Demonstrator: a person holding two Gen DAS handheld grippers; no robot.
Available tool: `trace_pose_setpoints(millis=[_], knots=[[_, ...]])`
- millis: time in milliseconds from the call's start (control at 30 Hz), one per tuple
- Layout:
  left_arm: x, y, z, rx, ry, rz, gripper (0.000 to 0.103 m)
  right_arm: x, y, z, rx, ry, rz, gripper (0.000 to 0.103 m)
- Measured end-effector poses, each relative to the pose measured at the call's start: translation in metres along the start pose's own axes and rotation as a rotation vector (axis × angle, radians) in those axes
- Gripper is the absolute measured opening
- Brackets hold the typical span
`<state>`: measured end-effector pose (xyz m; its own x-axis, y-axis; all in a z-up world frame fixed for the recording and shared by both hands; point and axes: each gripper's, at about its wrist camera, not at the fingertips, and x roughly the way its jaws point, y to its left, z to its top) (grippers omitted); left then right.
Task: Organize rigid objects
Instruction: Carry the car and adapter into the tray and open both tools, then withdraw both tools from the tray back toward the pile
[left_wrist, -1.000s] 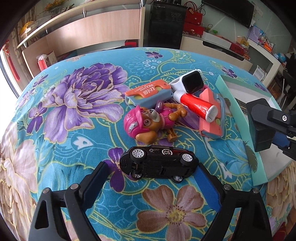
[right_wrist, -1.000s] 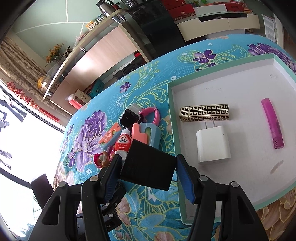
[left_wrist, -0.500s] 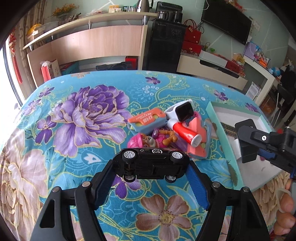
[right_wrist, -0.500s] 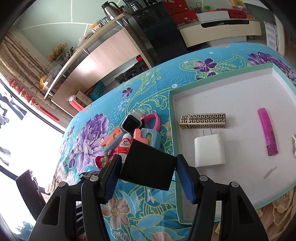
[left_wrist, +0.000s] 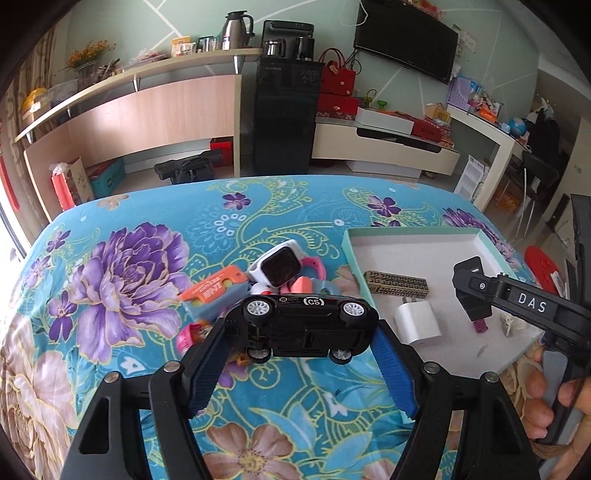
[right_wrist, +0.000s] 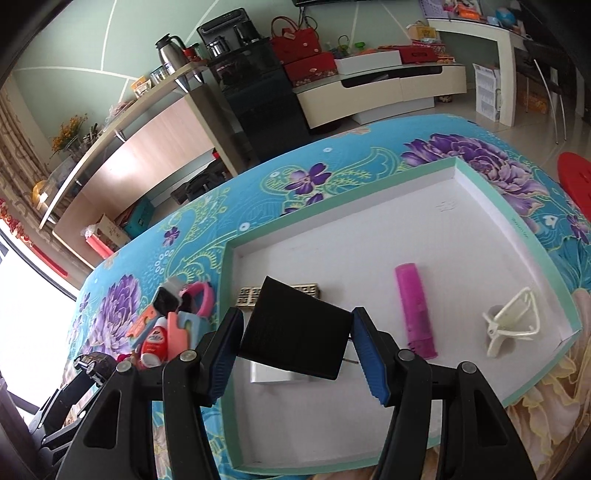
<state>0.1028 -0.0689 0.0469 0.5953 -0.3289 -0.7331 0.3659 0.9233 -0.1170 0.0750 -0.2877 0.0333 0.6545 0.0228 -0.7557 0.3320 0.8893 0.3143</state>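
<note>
My left gripper (left_wrist: 301, 354) pinched the glossy black toy car (left_wrist: 301, 328) nose to tail, wheels turned toward the camera, lifted clear of the floral turquoise tablecloth (left_wrist: 155, 229). My right gripper (right_wrist: 295, 345) clamped a matte black boxy block (right_wrist: 295, 330) tilted above the shallow white tray with a mint-green rim (right_wrist: 491, 206). In that tray lay a magenta plastic bar (right_wrist: 415, 308), a cream clip (right_wrist: 509, 325), a white charger plug (left_wrist: 417, 323) and a gold-patterned box (left_wrist: 397, 286).
</note>
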Motion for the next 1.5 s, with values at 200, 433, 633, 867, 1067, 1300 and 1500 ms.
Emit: trace_pose_setpoints(millis=[200,433,633,867,1067,1300,1500], knots=[[0.024,-0.047,0.021,0.103,0.026,-0.037,0.078,0.0,-0.027,0.011,0.041,-0.013,-0.059,0.061],[0.053,-0.097,0.04,0.199,0.04,-0.092,0.078,0.002,-0.05,0.029,0.06,-0.017,-0.098,0.061],[0.082,-0.124,0.046,0.23,0.075,-0.106,0.078,0.008,-0.07,0.045,0.039,0.001,-0.166,0.061],[0.112,-0.146,0.05,0.263,0.11,-0.111,0.078,0.019,-0.084,0.057,-0.001,0.03,-0.217,0.061],[0.128,-0.152,0.05,0.25,0.138,-0.086,0.079,0.022,-0.089,0.064,-0.015,0.043,-0.232,0.061],[0.124,-0.149,0.05,0.222,0.153,-0.079,0.086,0.019,-0.089,0.063,-0.013,0.058,-0.232,0.061],[0.107,-0.134,0.056,0.185,0.119,-0.052,0.101,0.012,-0.083,0.063,-0.019,0.053,-0.235,0.064]])
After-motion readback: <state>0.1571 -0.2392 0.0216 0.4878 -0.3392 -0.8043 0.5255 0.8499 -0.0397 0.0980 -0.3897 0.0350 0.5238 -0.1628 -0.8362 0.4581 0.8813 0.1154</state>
